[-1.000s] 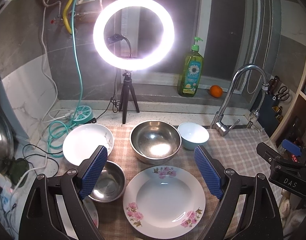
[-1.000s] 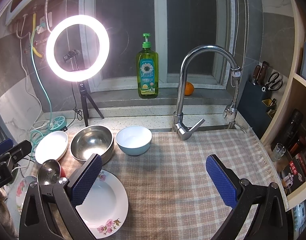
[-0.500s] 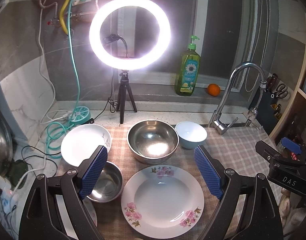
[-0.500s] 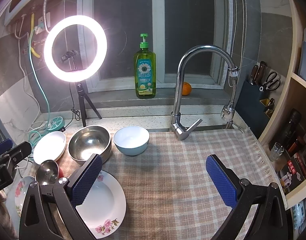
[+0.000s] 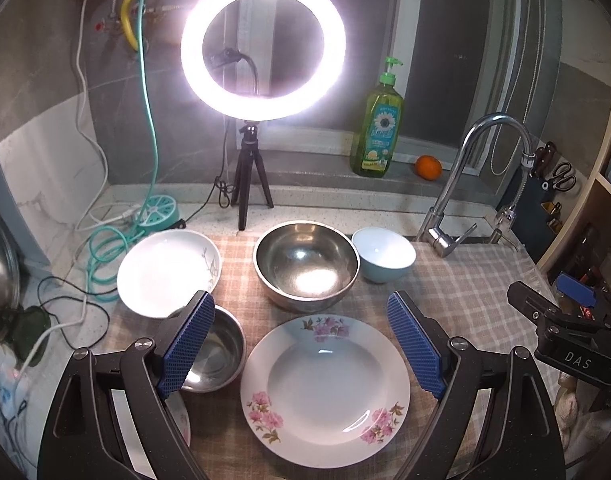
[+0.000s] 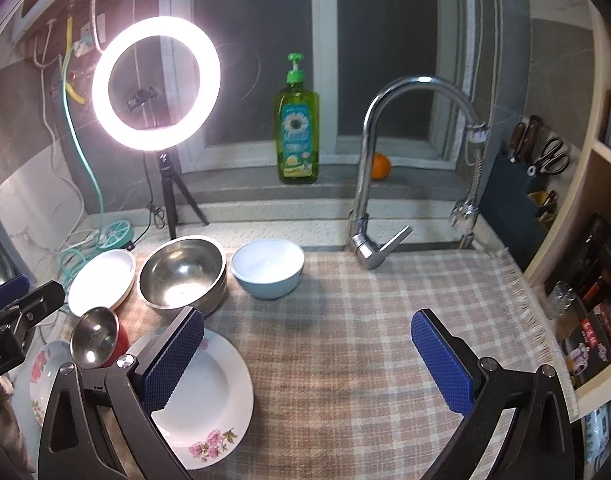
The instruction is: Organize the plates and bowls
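Cables (image 5: pixel 85 264) trail at your far left beside the white plate (image 5: pixel 167 270); steel bowl (image 5: pixel 307 266), blue bowl (image 5: pixel 383 254), then faucet (image 5: pixel 457 184). Both grippers, left (image 5: pixel 301 342) and right (image 6: pixel 307 360), gape wide, empty, over the floral plate (image 5: pixel 325 390).

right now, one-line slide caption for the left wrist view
Open left gripper above a floral plate, with steel bowls and a blue bowl on the checked cloth.

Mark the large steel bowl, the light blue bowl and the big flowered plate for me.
large steel bowl (image 5: pixel 305 266), left wrist view, inner bottom.
light blue bowl (image 6: pixel 267 266), right wrist view, white inside.
flowered plate (image 5: pixel 325 384), left wrist view, centre well.
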Demonstrator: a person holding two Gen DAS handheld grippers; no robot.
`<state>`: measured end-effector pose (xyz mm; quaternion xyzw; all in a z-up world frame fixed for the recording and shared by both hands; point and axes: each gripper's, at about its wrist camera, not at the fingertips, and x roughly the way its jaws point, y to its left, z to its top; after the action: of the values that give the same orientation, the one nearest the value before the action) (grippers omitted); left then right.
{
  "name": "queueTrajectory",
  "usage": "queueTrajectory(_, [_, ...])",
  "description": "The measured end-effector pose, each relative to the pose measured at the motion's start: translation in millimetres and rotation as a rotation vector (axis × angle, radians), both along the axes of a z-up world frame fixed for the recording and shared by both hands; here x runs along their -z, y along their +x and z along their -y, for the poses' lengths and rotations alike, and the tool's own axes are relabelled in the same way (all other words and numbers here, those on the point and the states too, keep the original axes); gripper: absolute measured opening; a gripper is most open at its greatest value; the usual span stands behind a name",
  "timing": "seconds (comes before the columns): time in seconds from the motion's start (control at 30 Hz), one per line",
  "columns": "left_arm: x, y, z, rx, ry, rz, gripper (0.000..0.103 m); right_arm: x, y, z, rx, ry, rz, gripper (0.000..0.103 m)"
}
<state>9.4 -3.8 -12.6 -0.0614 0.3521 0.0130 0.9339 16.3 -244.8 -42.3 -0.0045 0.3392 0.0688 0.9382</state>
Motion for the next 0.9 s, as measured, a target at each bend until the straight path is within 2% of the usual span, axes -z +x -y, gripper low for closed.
queueTrajectory(0.2, [17, -1, -13, -0.020, -0.046, -0.061, 0.087, 17, 7, -1, -0.050, 0.039, -0.059, 0.103])
queueTrajectory(0.43, [39, -7, -28, -0.052, -0.078, -0.134, 0.079, 36, 18, 1, -0.095, 0.086, -0.126, 0.100])
queueTrajectory(0.6, [56, -12, -39, -0.088, -0.110, -0.183, 0.071, 49, 28, -2, -0.152, 0.108, -0.183, 0.084])
queueTrajectory(0.67, [62, -16, -42, -0.101, -0.126, -0.202, 0.060, 55, 34, -7, -0.178, 0.106, -0.206, 0.078])
queueTrajectory(0.9, [86, -25, -44, -0.144, -0.197, -0.273, 0.045, 75, 54, -23, -0.306, 0.111, -0.302, 0.055])
